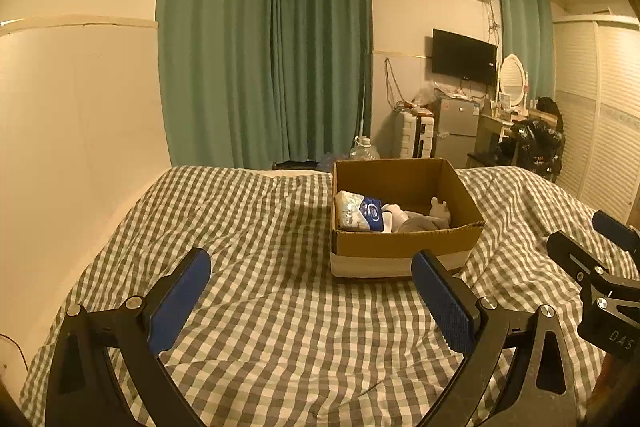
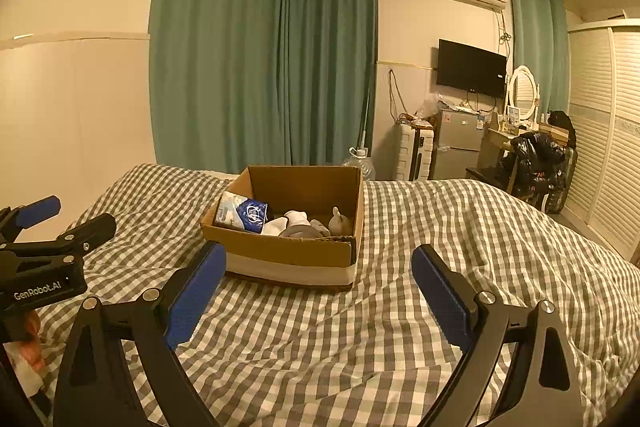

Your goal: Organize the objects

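Ahead of the left wrist camera, at about one o'clock, an open cardboard box [image 1: 404, 227] sits on the gingham bedspread [image 1: 260, 307]. Its long axis seems to run from near to far, skewed a little rightward, though the fisheye makes that hard to judge. Inside, a blue-and-white tissue pack [image 1: 360, 213] lies against the left wall at nine o'clock, with a grey plush toy [image 1: 430, 217] beside it toward three o'clock. The left gripper [image 1: 312, 299] has its blue pads spread wide, holding nothing. At three o'clock the right gripper [image 1: 592, 247] juts in from the edge. Beyond the bed hang green curtains [image 1: 264, 59]; a wall television [image 1: 464, 57] sits at two o'clock.

From the right wrist camera, the box [image 2: 288, 251] stands at eleven o'clock, its near corner turned toward the lens. The tissue pack [image 2: 242, 213] is in the left end, the plush [image 2: 320, 225] to its right. The right gripper [image 2: 320, 295] is likewise spread apart and empty. At nine o'clock the left gripper [image 2: 60, 223] shows, open too.
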